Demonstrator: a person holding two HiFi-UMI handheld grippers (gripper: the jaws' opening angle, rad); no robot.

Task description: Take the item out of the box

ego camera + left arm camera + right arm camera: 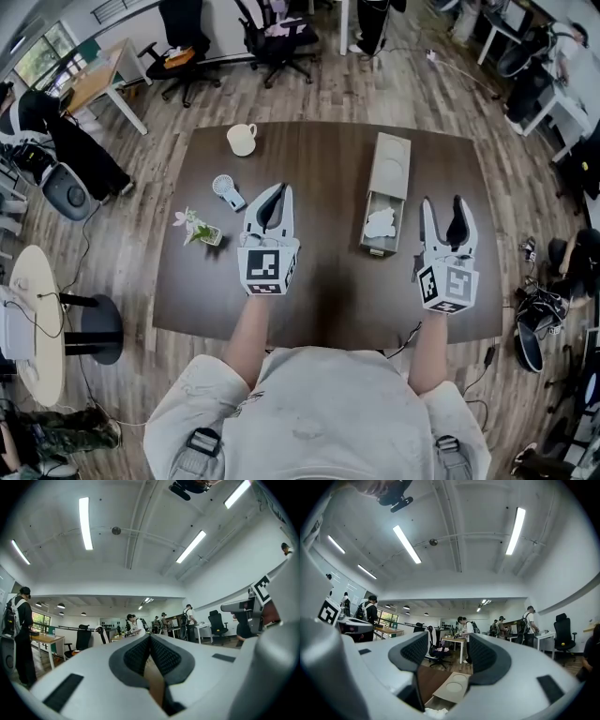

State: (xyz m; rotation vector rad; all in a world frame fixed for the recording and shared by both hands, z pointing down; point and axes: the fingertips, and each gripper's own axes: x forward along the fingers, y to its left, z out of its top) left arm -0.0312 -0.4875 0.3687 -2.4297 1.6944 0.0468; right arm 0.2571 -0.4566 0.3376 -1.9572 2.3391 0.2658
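Beside right hand-held gripper (442,202), item (380,224) inside box (389,161)

**Head camera high, gripper cameras low**

The head view is looking steeply down over the whole table (328,281). Both gripper views are sitting low, tilting up toward the ceiling (140,527). The right one is sharing the box (452,686) with the head view.

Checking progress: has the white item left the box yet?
No, the white crumpled item lies inside the pulled-out drawer of the beige cardboard box.
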